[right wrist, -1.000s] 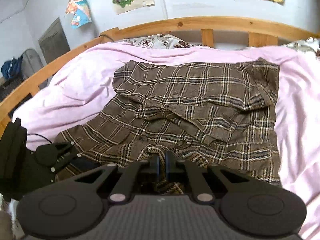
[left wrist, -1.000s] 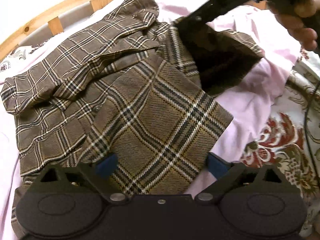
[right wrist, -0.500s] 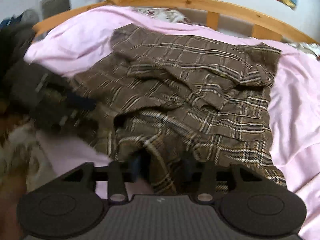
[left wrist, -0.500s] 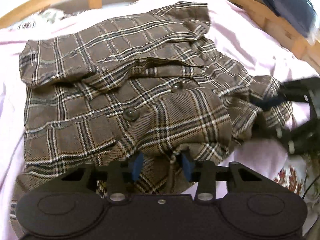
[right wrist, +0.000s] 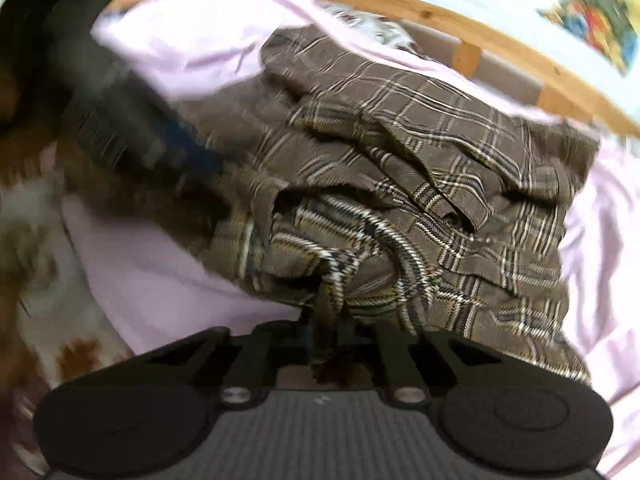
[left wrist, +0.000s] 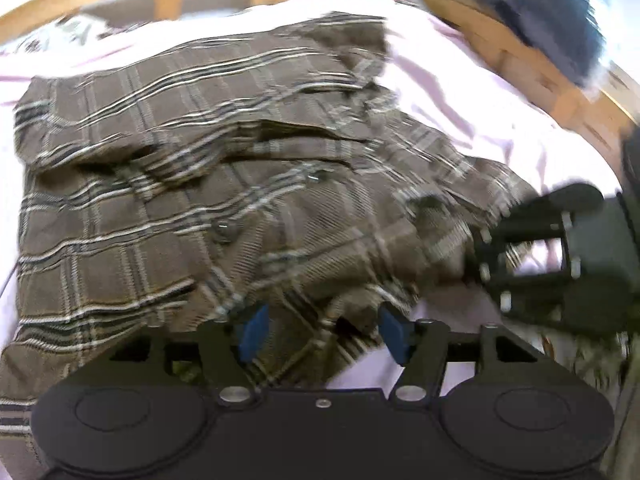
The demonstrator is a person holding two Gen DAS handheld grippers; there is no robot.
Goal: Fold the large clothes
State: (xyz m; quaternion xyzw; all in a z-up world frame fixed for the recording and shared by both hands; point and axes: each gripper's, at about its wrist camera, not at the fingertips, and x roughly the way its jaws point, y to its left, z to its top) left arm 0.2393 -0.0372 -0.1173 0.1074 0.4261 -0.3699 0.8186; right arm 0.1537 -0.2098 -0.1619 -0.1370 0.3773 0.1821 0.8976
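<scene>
Right wrist: rumpled brown plaid shirt (right wrist: 420, 184), hem clenched in right jaws; left jaws opening.

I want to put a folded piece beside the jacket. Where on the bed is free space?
Bare pink sheet lies between the plaid jacket and the near bed edge, and another strip between the jacket and the wooden bed frame. The near corner is crowded: right gripper pinches cloth, left gripper is opening over it.
</scene>
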